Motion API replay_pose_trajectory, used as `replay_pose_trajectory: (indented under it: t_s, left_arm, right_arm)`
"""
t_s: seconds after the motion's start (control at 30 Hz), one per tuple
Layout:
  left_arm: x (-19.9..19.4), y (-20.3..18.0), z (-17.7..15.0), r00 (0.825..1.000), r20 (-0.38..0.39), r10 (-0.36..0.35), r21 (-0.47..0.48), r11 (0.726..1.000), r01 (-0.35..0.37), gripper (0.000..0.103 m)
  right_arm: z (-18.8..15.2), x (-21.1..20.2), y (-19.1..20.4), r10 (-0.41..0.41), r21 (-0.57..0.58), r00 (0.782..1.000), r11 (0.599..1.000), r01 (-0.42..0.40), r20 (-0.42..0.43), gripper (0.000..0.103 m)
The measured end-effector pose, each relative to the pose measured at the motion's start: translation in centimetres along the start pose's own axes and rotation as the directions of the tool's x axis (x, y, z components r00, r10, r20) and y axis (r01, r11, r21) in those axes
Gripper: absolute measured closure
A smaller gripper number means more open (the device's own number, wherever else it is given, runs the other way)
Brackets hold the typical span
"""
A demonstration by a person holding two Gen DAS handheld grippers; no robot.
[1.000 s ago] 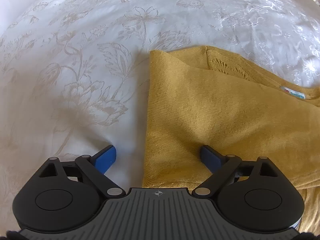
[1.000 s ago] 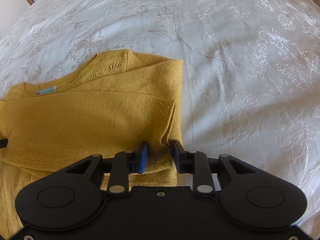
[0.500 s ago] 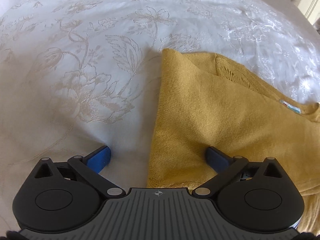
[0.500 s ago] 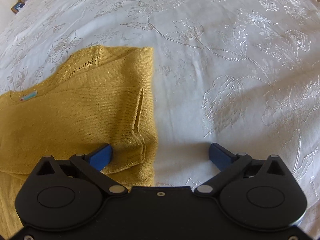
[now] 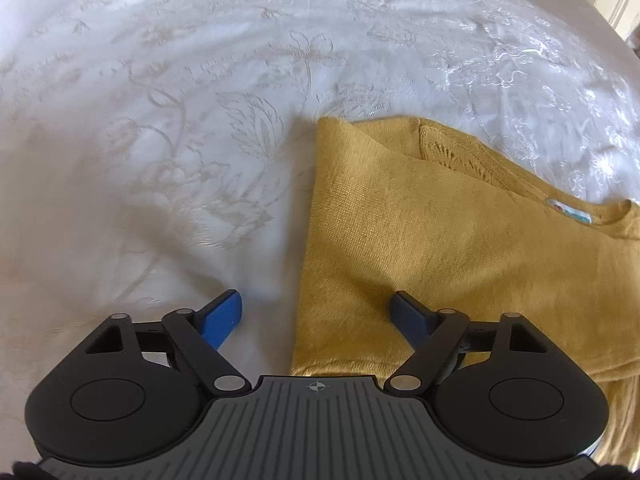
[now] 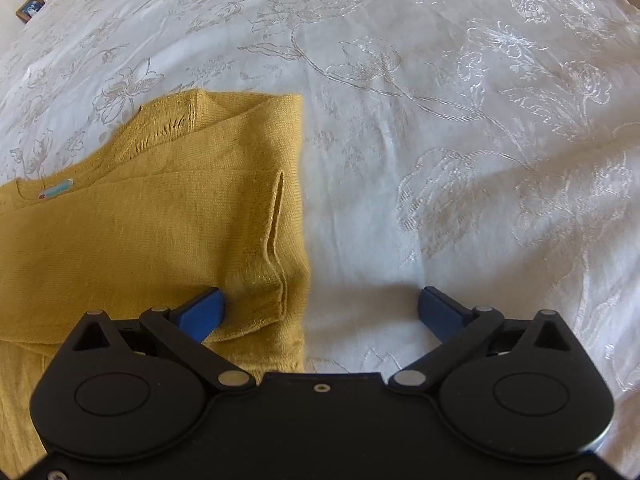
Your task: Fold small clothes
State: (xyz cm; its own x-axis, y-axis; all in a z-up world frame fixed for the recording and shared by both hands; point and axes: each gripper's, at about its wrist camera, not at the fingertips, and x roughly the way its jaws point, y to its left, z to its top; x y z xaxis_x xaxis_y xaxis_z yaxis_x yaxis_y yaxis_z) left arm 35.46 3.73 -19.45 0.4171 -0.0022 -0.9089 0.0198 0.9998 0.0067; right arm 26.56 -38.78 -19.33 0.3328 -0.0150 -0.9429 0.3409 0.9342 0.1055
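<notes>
The left gripper (image 5: 316,314) is hanging with its jaws wide apart, straddling the left edge of the yellow sweater (image 5: 440,248): one blue finger is sitting over the white bedspread (image 5: 160,140), the other over the knit. The right gripper (image 6: 320,308) is also gaping wide, holding nothing, spanning the sweater's right edge (image 6: 160,220). The sweater is lying flat on the flower-patterned bedspread (image 6: 460,140) with both sides folded inward, its neck label (image 6: 56,189) showing. A framed picture (image 6: 30,10) is sitting beyond the bed's far corner.
</notes>
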Motion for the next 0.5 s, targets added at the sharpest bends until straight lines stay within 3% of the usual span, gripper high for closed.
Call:
replay_pose_trajectory:
  t_s: [0.17,0.37,0.5]
  left_arm:
    - [-2.9,-0.1,-1.3,0.999,0.040,0.027,0.053,0.998,-0.029,0.022]
    - [-5.7,0.0,-3.6,0.999,0.008,0.034,0.103,0.994,-0.035,0.022]
    - [-6.9,0.0,-5.7,0.999,-0.028,0.034,0.140,0.990,-0.030,0.022]
  right_arm:
    - [-1.4,-2.0,0.4,-0.064,-0.028,0.998,0.998,0.063,-0.017,0.001]
    - [-4.2,-4.9,1.5,-0.128,-0.098,0.989,0.988,0.121,-0.070,0.001]
    - [-6.2,-6.6,2.7,-0.132,-0.145,0.986,0.982,0.117,-0.097,0.001]
